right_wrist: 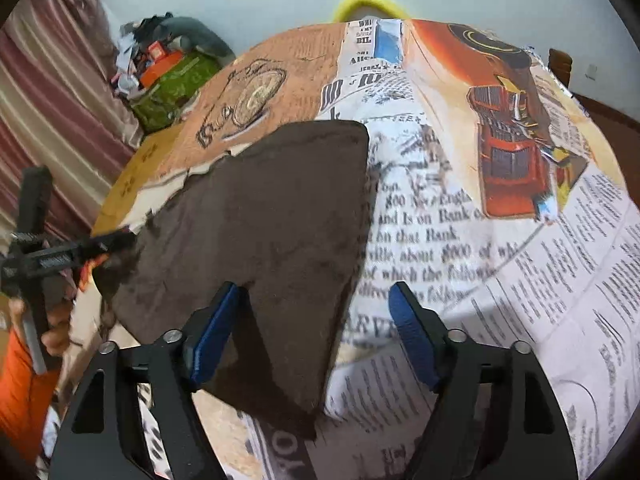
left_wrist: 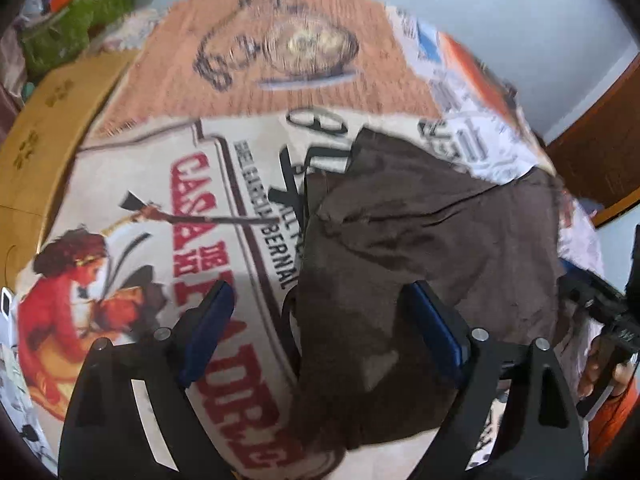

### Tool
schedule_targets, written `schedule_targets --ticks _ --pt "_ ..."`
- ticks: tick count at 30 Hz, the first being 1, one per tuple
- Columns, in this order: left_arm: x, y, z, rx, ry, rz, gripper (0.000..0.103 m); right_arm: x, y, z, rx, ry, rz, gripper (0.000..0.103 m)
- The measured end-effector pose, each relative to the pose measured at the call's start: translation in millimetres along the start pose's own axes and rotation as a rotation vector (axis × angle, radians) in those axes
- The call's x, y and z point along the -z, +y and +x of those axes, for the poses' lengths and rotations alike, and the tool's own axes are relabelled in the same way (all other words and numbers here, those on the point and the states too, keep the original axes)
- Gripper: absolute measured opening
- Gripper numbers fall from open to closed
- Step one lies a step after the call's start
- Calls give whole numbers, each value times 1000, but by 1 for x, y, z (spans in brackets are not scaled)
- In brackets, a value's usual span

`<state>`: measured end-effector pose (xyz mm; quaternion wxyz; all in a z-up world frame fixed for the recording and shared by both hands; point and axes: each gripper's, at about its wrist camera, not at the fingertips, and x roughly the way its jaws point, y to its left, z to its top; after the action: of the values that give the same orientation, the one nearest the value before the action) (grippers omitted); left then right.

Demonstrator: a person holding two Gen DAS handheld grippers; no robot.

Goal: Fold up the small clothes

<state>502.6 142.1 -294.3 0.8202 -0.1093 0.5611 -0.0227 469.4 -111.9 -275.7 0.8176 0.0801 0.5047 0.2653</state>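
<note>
Now, cloth: a dark brown garment (right_wrist: 256, 240) is lying folded on the printed tablecloth (right_wrist: 500, 280), its near corner reaching down between the two grippers' views.
Cloth, left view: the brown garment (left_wrist: 420, 248) is showing creases and an uneven far edge, and it is covering part of the black lettering on the tablecloth (left_wrist: 160, 208).
Left gripper: the left gripper (left_wrist: 322, 324) is pointing steeply down with its jaws standing wide apart; the garment's edge is lying under the gap, and the blue pads (left_wrist: 208, 332) are not pressing on it.
Right gripper: the right gripper (right_wrist: 314, 330) is hovering over the garment's near right edge with its jaws spread; the left pad (right_wrist: 214, 334) is sitting over the brown fabric and the right pad is sitting over bare tablecloth, neither one pinching anything.
Holding hands: a hand in an orange sleeve (right_wrist: 24, 380) is showing at the left edge of the right view, gripping the other tool's handle.
Surroundings: a green patterned box (right_wrist: 172, 88) heaped with odds and ends is sitting beyond the table's far left, beside striped curtains (right_wrist: 52, 100).
Focus: both views are looking somewhat blurred.
</note>
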Motion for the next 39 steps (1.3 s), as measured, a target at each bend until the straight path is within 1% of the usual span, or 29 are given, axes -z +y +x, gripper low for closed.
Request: schedule_targets --ticks 2,3,6,9,10,11,12,13,14,15,16,18,19,20,21,22,24,28,32,34,37,39 --pt "-2 3 9 33 23 -30 89 -5 -1 5 -18 2 24 79" --pt "-4 5 14 79 37 -57 89 -5 -1 5 -23 3 23 79" --pt "-10 5 21 138 51 -81 88 -7 0 9 -47 0 22 79" --pt "-15 3 26 169 59 -81 87 -9 2 12 -67 3 10 78" --pt "-18 2 29 183 60 -85 83 -9 5 14 -66 5 4 77" --pt "-19 3 30 190 57 -89 80 -8 6 14 -66 4 -2 76" --pt "-21 4 31 208 51 -103 70 -8 6 15 -63 3 -6 74" --pt "-22 4 32 224 49 -111 58 -8 8 15 -60 3 -9 67" --pt "-23 5 31 235 46 -121 52 -7 10 15 -60 2 -10 62" --pt "-24 6 31 250 45 -135 41 -7 11 15 -67 0 -10 55" --pt "-23 7 30 264 44 -144 32 -7 11 16 -73 0 -10 51" --pt "-21 7 27 278 36 -149 22 -7 12 14 -77 -7 -9 33" --pt "-19 5 23 272 23 -141 20 -6 14 11 -81 -19 -13 28" --pt "-17 3 18 261 7 -128 19 -5 17 9 -87 -25 -27 16" --pt "-14 1 11 240 -11 -112 17 -4 21 8 -78 -32 -39 15" --pt "-12 -2 6 224 -25 -99 15 -2 28 3 -66 -50 -65 14" --pt "-7 -4 -8 194 -57 -74 13 -1 36 1 -59 -60 -94 13" --pt "1 -3 -46 147 -138 -30 12 -1 53 -8 -84 -65 -128 12" --pt "11 5 -90 101 -228 -7 12 -3 83 -19 -105 -88 -177 11" --pt "19 13 -114 62 -279 9 12 -4 101 -23 -118 -102 -203 11" --pt "30 30 -141 10 -324 16 12 -5 126 -24 -139 -114 -232 11" --pt "36 42 -152 -12 -335 8 12 -5 144 -23 -159 -118 -247 11"
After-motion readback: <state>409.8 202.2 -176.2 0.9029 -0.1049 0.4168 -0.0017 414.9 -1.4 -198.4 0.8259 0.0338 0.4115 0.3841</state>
